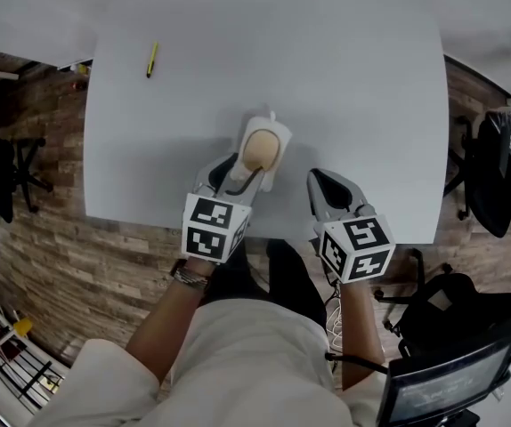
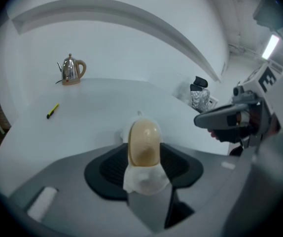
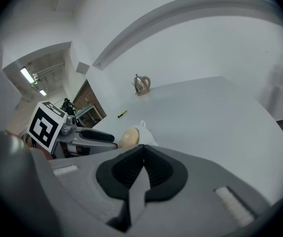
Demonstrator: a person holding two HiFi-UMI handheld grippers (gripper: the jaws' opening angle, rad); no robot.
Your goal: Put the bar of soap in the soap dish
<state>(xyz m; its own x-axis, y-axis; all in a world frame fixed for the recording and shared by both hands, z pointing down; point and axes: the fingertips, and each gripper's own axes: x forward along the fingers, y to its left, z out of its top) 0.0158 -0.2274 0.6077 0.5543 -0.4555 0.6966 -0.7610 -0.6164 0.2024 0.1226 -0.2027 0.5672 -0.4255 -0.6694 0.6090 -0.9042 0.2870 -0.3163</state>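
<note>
A tan oval bar of soap (image 1: 260, 149) lies in a white soap dish (image 1: 279, 133) near the front of the white table (image 1: 344, 78). My left gripper (image 1: 242, 169) is open, its jaws standing either side of the soap's near end. In the left gripper view the soap (image 2: 144, 142) rises between the two black pads (image 2: 112, 168) above the dish (image 2: 144, 182), and I see no pad pressing on it. My right gripper (image 1: 327, 183) is shut and holds nothing, a little to the right of the dish. The right gripper view shows its jaws (image 3: 142, 154) meeting, with the soap (image 3: 127, 137) and the left gripper (image 3: 89, 136) beyond.
A yellow pen (image 1: 151, 60) lies at the table's far left. A steel kettle (image 2: 71, 69) stands on a farther white surface. The table's front edge (image 1: 149, 219) runs just under the grippers. Black office chairs (image 1: 496, 185) stand on the wood floor at both sides.
</note>
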